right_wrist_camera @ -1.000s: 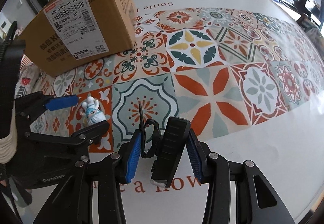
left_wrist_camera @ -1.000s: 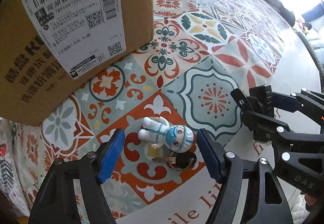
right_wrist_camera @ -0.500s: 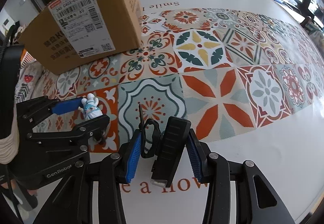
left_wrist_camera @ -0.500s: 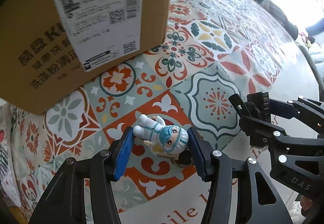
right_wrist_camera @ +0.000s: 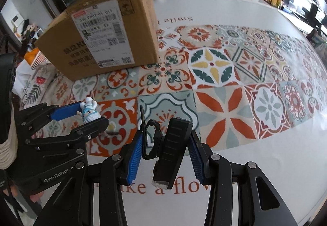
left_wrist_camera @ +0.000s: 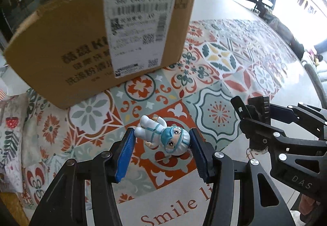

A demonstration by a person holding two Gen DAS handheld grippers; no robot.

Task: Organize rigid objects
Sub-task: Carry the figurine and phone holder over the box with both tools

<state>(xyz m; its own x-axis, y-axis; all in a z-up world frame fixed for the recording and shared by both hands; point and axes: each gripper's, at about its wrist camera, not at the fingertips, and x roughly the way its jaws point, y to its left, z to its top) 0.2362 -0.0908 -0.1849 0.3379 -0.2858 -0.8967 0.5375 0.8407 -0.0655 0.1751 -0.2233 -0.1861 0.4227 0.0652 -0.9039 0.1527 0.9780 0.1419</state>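
I have both tools loaded. My left gripper (left_wrist_camera: pixel 161 148) has just closed its blue ribbed pads on the small glossy plastic figurine in a white suit and teal hood (left_wrist_camera: pixel 163 136), pinched across head and feet and lying crosswise between the jaws, a key ring seemingly dangling beneath it. My right gripper (right_wrist_camera: pixel 165 154) is clamped tight on the black ribbed plastic clip-shaped device with a loop strap (right_wrist_camera: pixel 171 144), which stands tilted between its pads.

Both loads look clear of the tablecloth printed with coloured tile patterns (right_wrist_camera: pixel 224 87). The tall brown corrugated cardboard box with a white shipping label (left_wrist_camera: pixel 98 42) stands ahead on the cloth, well apart from both grippers; I take it as the likely destination, though I cannot see whether its top is open.

To do this carry well, I would keep the left squeeze steady — the figurine is rounded and slick, so the hold on it is narrow and it could pivot or slip if I roll the wrist. Lifting well above the box's rim before moving over it seems wise, since the cardboard edge could catch the dangling ring. The black device is flat-sided and grooved, so it should sit securely — its loose strap is the part to watch.
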